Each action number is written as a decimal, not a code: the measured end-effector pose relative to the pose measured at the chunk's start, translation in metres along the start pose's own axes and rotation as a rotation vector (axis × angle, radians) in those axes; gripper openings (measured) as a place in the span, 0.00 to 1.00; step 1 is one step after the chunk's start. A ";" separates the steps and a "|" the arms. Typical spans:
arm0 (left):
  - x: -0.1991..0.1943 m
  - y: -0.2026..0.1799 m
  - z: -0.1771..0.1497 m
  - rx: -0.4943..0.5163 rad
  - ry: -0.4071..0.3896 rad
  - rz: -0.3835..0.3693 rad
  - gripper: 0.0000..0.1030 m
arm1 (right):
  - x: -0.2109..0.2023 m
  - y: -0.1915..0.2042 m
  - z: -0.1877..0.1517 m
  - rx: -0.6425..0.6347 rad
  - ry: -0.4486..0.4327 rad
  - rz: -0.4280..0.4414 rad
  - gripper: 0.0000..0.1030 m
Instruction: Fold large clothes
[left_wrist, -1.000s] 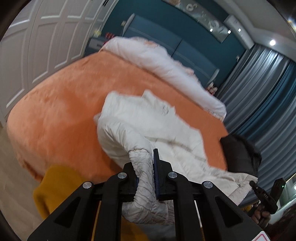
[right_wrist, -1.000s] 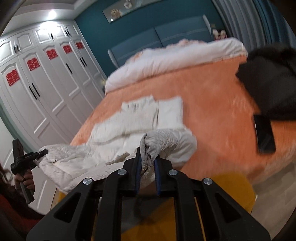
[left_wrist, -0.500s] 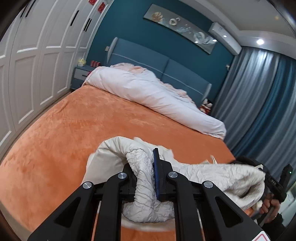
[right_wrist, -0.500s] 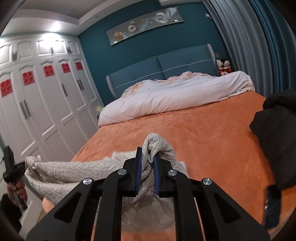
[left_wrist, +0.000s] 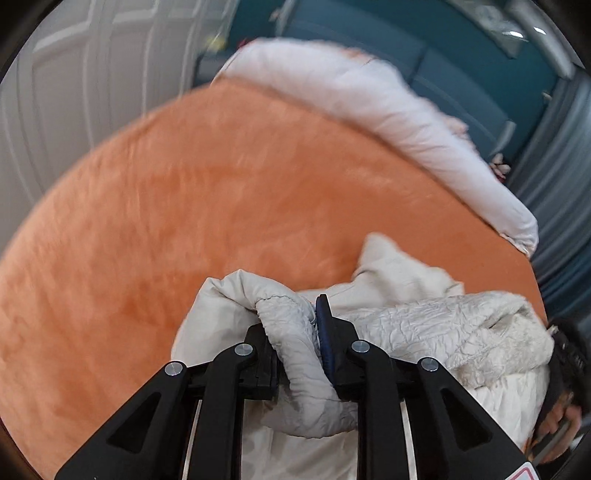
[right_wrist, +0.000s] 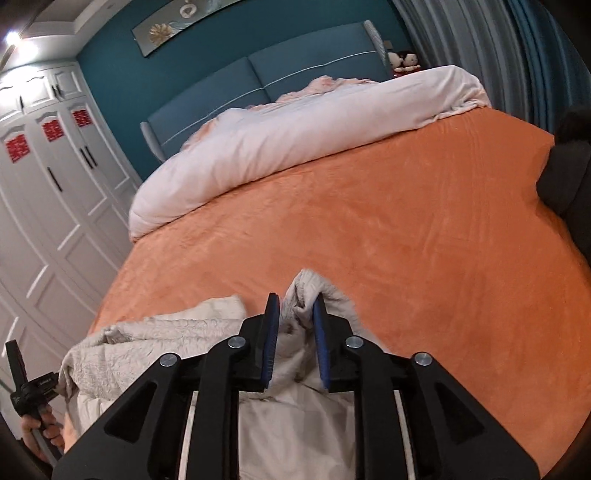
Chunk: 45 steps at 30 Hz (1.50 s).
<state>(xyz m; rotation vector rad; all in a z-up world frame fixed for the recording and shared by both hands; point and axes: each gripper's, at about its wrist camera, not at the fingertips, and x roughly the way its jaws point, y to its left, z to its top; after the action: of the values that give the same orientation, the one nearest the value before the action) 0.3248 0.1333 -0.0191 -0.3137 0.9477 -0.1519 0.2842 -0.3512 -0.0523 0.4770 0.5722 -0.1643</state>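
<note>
With the left hand-held gripper clamped on the cream quilted coat above the orange bed and the right hand-held gripper gripping only loosely, that corner could slip and bunch the fold.

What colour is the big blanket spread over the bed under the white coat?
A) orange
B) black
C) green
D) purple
A: the bed cover is orange, and the cream coat that the left gripper and right gripper hold lies on it.
</note>
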 end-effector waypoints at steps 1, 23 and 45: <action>0.002 0.004 0.000 -0.025 0.008 0.000 0.20 | 0.001 -0.004 0.000 0.007 -0.007 -0.008 0.20; -0.081 -0.008 0.042 0.115 0.281 -0.188 0.27 | 0.026 -0.024 -0.062 -0.188 0.256 -0.104 0.25; -0.003 -0.109 -0.010 0.334 -0.224 0.182 0.81 | 0.047 0.056 -0.011 -0.207 0.088 -0.059 0.27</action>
<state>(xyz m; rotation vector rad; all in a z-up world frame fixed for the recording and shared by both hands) 0.3157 0.0290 0.0139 0.0638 0.7097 -0.1033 0.3333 -0.2977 -0.0647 0.2676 0.6821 -0.1394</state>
